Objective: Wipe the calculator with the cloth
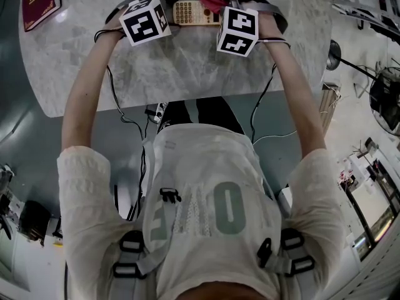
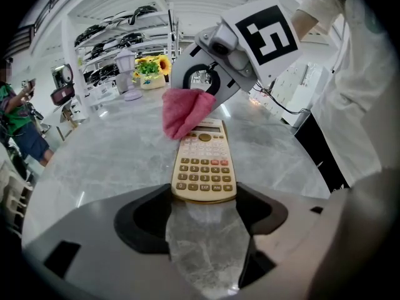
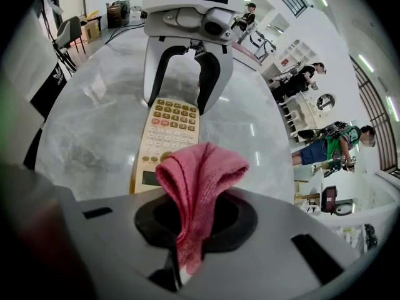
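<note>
Cloth (image 3: 200, 167), one, pink, nearest my right camera: bunched and clamped in right hand-held gripper (image 3: 195, 224), folded end down over display end of calculator (image 2: 205, 164). One calculator, beige, flat on table (image 2: 100, 161), keys up. I read left hand-held gripper (image 2: 205, 205) as grasping its key end by both side edges. Two hand-held grippers, facing each other. One dark red book (image 1: 40, 2) at table corner, well apart.
</note>
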